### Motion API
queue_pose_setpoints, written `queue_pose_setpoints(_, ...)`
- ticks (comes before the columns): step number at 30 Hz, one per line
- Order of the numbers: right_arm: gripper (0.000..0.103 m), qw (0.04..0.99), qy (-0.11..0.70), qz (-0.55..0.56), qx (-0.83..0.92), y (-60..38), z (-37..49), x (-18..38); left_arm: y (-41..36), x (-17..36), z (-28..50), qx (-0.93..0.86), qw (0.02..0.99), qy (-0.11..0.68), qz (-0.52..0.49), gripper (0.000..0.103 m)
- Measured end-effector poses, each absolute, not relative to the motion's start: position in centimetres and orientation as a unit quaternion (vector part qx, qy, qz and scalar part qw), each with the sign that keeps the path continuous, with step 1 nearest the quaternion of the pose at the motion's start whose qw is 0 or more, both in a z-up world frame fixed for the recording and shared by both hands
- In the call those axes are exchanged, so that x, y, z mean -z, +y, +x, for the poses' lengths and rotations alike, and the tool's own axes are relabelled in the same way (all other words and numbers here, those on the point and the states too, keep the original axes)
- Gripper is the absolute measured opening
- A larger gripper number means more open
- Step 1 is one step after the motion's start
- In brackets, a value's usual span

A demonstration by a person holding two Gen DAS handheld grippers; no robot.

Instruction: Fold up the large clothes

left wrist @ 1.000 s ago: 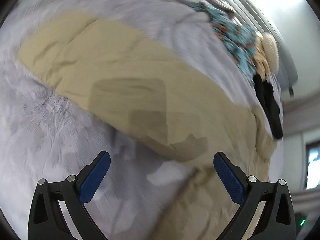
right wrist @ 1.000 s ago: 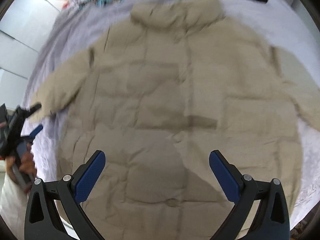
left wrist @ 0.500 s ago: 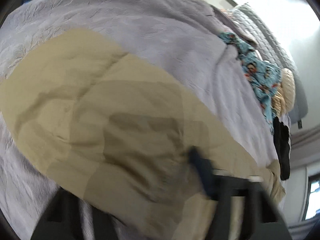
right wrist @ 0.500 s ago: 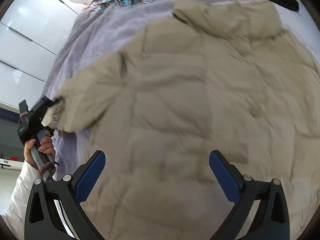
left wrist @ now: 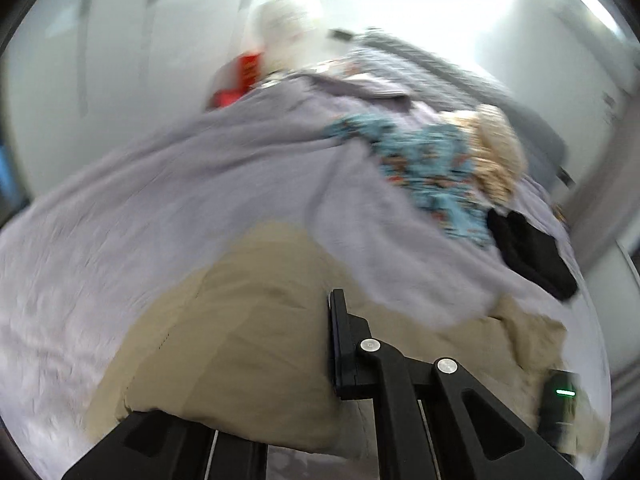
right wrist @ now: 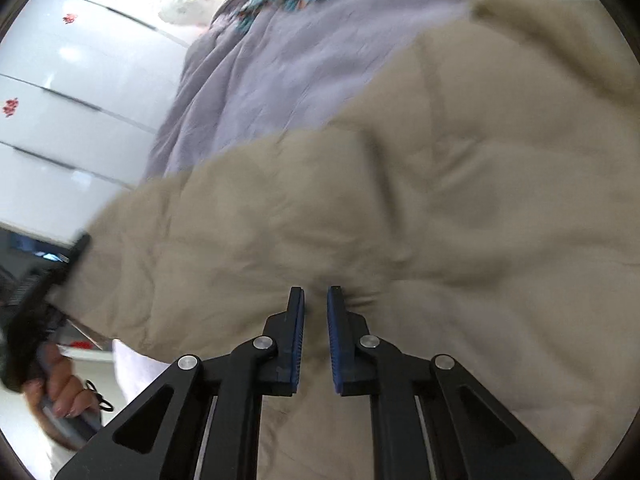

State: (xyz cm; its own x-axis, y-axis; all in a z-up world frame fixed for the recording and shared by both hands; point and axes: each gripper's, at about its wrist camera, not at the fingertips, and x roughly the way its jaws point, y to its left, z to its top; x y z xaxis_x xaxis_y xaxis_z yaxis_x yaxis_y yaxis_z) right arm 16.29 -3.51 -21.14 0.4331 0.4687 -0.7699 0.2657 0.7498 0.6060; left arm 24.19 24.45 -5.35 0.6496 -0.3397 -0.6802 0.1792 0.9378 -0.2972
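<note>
On the bed (left wrist: 132, 216), under its lilac cover, a beige padded jacket (right wrist: 460, 208) is lying spread out, and both grippers are taking hold of it. Far left, the left gripper (right wrist: 60, 264) is pinching the end of the sleeve (left wrist: 240, 320), its jaws clenched on the fabric; in its own view one jaw is buried under the cloth. Further right, the right gripper (right wrist: 315, 312) is closing on a pucker of the jacket's body, jaws nearly together and gripping a thin fold. Bulky padding is likely to slip from such a shallow pinch, or the sleeve may drag the bed cover along with it. Motion blur is smearing the patterned blue garment (left wrist: 424, 160) and black item (left wrist: 532, 252) beyond, and the jacket's far side is cut off.
</note>
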Motion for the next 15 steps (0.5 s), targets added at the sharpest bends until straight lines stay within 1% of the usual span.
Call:
queue_pose_setpoints(4, 0.013, 0.751, 0.548, 0.362, -0.077, -3.0, 17.2, 23.9, 19.0, 2.8, 21.8, 0.216, 0.900, 0.374, -0.053, 0.010)
queue_pose_setpoints(6, 0.013, 0.738, 0.545, 0.387, -0.089, -3.8, 17.1, 24.1, 15.1, 1.5, 20.6, 0.252, 0.898, 0.359, -0.026, 0.010)
queue_pose_setpoints(9, 0.013, 0.724, 0.534, 0.426, -0.097, -6.3, 15.2, 23.3, 8.8, 0.7, 19.2, 0.300, 0.883, 0.360, 0.002, 0.010)
queue_pose_setpoints(12, 0.013, 0.742, 0.515, 0.424, -0.061, -10.7, 11.5, 21.2, 1.5, 1.3, 17.7, 0.345, 0.861, 0.369, 0.056, 0.010)
queue_pose_setpoints(14, 0.013, 0.762, 0.504, 0.407, -0.015, -14.8, 8.3, 19.6, -3.2, 3.0, 15.4, 0.367, 0.849, 0.367, 0.099, 0.010)
queue_pose_setpoints(15, 0.013, 0.769, 0.502, 0.396, 0.013, -17.0, 6.7, 19.0, -6.0, 4.7, 14.3, 0.377, 0.840, 0.370, 0.125, 0.010)
